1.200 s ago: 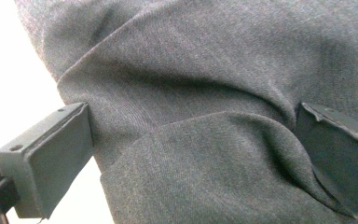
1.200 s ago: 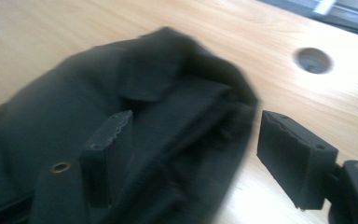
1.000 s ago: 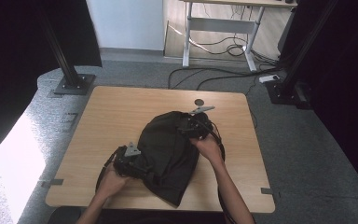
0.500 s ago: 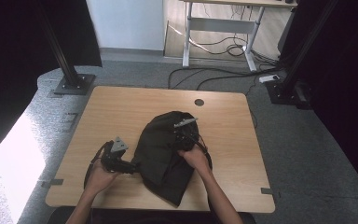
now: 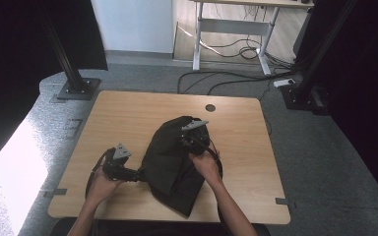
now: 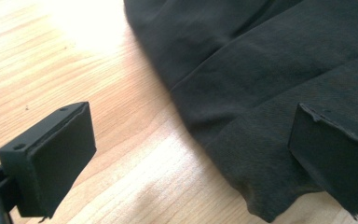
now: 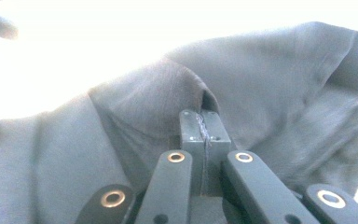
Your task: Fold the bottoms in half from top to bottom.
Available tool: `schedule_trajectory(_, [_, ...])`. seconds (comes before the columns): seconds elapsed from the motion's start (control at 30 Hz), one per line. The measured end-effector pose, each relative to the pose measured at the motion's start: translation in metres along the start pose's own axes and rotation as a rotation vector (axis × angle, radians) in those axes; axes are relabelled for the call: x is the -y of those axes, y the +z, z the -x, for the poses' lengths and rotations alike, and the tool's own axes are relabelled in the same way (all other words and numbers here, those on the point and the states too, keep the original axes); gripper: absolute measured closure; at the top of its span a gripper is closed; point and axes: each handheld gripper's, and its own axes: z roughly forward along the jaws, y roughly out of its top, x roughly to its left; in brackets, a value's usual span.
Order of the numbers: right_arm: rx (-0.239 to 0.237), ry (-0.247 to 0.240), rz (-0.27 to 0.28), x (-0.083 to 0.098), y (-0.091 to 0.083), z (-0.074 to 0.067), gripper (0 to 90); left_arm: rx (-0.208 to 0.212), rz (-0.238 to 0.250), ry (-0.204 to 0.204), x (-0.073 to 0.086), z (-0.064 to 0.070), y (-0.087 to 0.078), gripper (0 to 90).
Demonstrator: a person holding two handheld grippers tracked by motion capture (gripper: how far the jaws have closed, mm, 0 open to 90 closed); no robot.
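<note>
A black garment (image 5: 170, 162) lies bunched on the wooden table (image 5: 128, 113), reaching toward the near edge. My right gripper (image 5: 189, 141) sits on the garment's upper right part. In the right gripper view its jaws have just been closing and now meet, shut (image 7: 200, 128) on a thin pinch of the black cloth (image 7: 284, 70), which puckers around them. My left gripper (image 5: 137, 174) rests low on the table at the garment's left edge. In the left gripper view it is open (image 6: 191, 154): the right jaw lies over the cloth's edge (image 6: 270, 70), the left jaw over bare wood.
A round cable hole (image 5: 210, 107) sits in the table's far side. On the floor behind are black stand bases at left (image 5: 76, 88) and right (image 5: 300, 96), with loose cables (image 5: 236, 78) and another desk's legs (image 5: 197, 39) farther back.
My left gripper slid left, off the garment onto the table beside it. My right gripper moved left onto the garment's top, and the garment's right side is drawn in narrower.
</note>
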Motion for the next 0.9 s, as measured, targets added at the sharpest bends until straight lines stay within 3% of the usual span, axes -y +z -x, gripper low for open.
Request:
schedule_trajectory(0.1, [0.038, -0.028, 0.034, -0.010, -0.032, 0.000, 90.0, 0.001, 0.002, -0.006, -0.001, 0.000, -0.001, 0.5])
schedule_trajectory(0.2, [0.065, -0.027, 0.029, -0.010, -0.056, 0.007, 90.0, 0.006, 0.008, -0.006, -0.002, 0.000, -0.001, 0.5])
schedule_trajectory(0.33, [0.089, 0.023, -0.023, 0.008, -0.066, 0.027, 90.0, 0.011, 0.010, -0.004, -0.003, 0.002, -0.002, 0.5])
schedule_trajectory(0.5, [0.087, 0.126, -0.114, 0.054, -0.041, 0.055, 89.9, 0.026, 0.019, 0.016, -0.011, 0.010, 0.000, 0.5])
schedule_trajectory(0.6, [0.056, 0.173, -0.141, 0.079, -0.022, 0.066, 89.9, 0.042, 0.022, 0.039, -0.021, 0.018, 0.005, 0.6])
schedule_trajectory(0.77, [0.069, 0.164, -0.174, 0.097, -0.002, 0.066, 89.8, 0.054, -0.002, 0.102, -0.032, 0.037, 0.021, 0.5])
schedule_trajectory(0.9, [0.076, 0.138, -0.183, 0.102, 0.001, 0.063, 88.8, 0.060, -0.040, 0.123, -0.034, 0.042, 0.035, 0.6])
